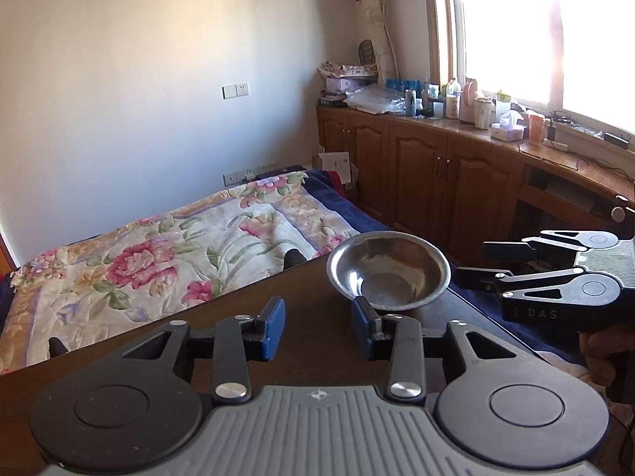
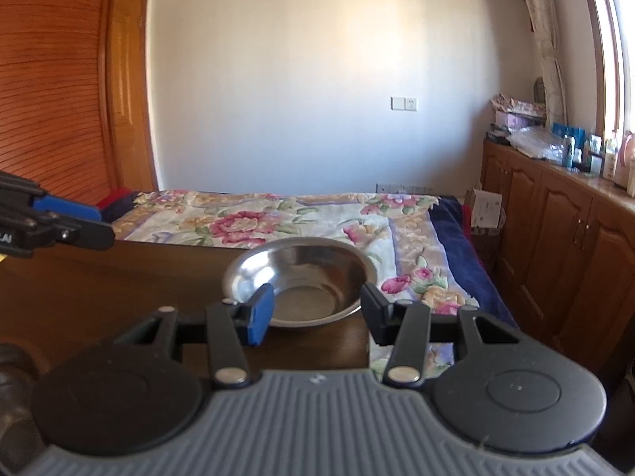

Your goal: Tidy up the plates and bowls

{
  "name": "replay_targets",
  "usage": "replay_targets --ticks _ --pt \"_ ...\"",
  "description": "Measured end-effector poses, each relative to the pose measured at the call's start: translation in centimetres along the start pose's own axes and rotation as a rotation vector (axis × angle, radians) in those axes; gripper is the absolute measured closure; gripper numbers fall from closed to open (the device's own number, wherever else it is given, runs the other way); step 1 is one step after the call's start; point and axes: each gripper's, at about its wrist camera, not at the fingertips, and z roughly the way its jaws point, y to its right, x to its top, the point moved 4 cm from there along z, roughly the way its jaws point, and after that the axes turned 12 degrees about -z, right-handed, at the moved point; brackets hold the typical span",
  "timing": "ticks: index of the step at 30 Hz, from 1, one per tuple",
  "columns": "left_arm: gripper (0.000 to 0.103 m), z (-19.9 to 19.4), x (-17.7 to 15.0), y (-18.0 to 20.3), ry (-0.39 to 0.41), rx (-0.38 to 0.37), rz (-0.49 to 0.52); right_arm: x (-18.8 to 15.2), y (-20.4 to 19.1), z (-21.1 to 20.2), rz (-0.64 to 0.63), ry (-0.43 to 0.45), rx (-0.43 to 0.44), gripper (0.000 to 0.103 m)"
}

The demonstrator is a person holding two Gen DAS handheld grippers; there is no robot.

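A shallow round stainless-steel bowl sits upright near the far right corner of a dark brown wooden table, close to the edge that meets a bed covered with a floral quilt. No plates or other bowls show in either view.

Your right gripper points almost straight at the bowl. Its jaws stand wide apart and hold nothing. In the right wrist view the near rim of the bowl lies between the two fingertips, the blue-padded finger overlapping the rim's left side and the other finger at its right side. Whether either pad touches the metal cannot be told.

Your left gripper is also spread open and empty. From it, the bowl lies ahead and off to the right: only the right-hand fingertip reaches the near rim, and the gap between the fingers looks onto bare tabletop. In the left wrist view the right gripper appears side-on beyond the bowl's right rim, out past the table's edge, with a hand partly visible beneath it.

The bowl is round, so no long axis governs the approach; what matters is the rim. The right gripper seems the better placed of the two, already centred on the bowl. A pinch on the near rim would likely need a slight drop so one finger goes inside the wall and one outside. The thin, slick metal may slide toward the nearby table edge if nudged.
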Motion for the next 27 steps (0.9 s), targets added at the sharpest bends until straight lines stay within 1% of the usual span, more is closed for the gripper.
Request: replay_targets --ticks 4,8,14,15,17,20,25,26,27 --pt "0.062 2.2 0.3 0.2 -0.036 -0.012 -0.022 -0.4 1.5 1.4 0.051 -0.019 0.001 0.053" --pt "0.062 4.0 0.4 0.5 -0.062 -0.013 -0.023 -0.8 2.5 2.6 0.083 -0.043 0.016 0.054" --pt "0.062 6.4 1.1 0.9 -0.098 -0.026 -0.008 -1.1 3.1 3.8 0.109 -0.071 0.041 0.061" --pt "0.062 6.9 1.3 1.0 -0.104 -0.027 -0.008 -1.2 3.2 3.9 0.113 -0.08 0.05 0.065" --pt "0.062 7.7 1.5 1.0 -0.118 -0.032 -0.018 -1.2 3.3 4.3 0.122 -0.093 0.062 0.065" --pt "0.064 8.7 1.7 0.8 -0.131 -0.034 -0.035 -1.3 3.1 4.5 0.133 -0.103 0.093 0.066" --pt "0.066 9.7 1.9 0.6 -0.149 -0.03 -0.042 -1.2 3.0 4.8 0.151 -0.109 0.116 0.072" --pt "0.067 9.9 1.9 0.6 -0.154 -0.032 -0.04 -1.2 3.0 4.8 0.154 -0.11 0.117 0.072" --pt "0.071 10.0 2.0 0.6 -0.158 -0.032 -0.036 -1.2 2.9 4.8 0.157 -0.11 0.119 0.072"
